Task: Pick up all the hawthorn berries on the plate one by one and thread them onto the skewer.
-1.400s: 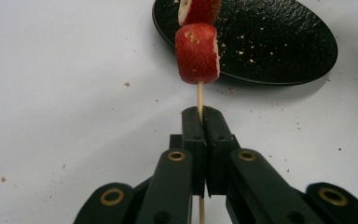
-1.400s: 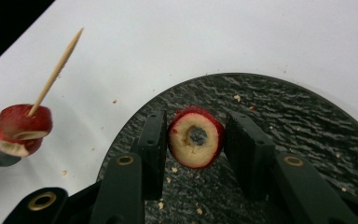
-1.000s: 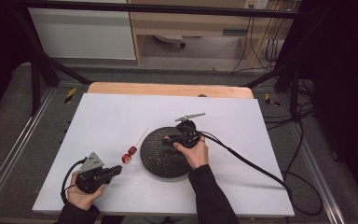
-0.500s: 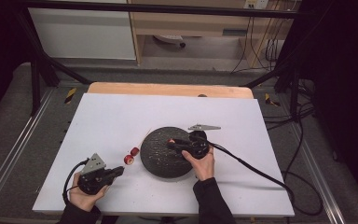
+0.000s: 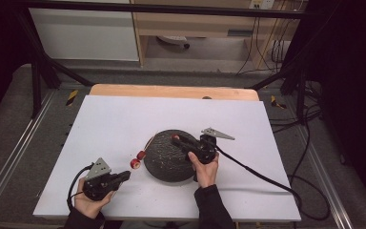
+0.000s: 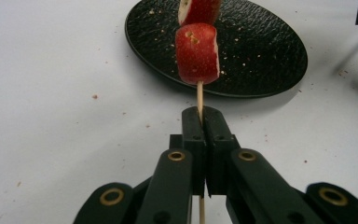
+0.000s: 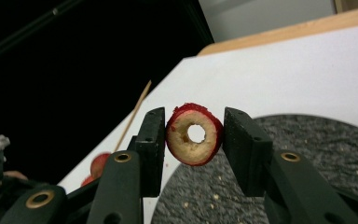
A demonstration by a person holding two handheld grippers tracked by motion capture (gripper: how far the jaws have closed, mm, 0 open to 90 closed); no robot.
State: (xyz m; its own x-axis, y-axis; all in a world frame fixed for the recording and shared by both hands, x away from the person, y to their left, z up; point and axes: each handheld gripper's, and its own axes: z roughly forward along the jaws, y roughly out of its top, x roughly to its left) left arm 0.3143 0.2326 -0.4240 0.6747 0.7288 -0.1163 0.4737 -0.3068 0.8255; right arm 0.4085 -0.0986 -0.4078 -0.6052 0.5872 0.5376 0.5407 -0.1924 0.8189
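The right gripper (image 7: 193, 137) clamped a cored fruit ring (image 7: 194, 135), the left gripper (image 6: 204, 122) pinched the skewer (image 6: 199, 95) — the ring's hole needed lining squarely with its tip.

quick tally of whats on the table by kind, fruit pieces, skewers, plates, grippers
red fruit pieces: 3, two on the skewer, one cored ring between the right gripper jaws
wooden skewer: 1, clamped in the left gripper
black plate: 1
grippers: 2
total: 7

No text, label, brand, number or sign can be read in these views.
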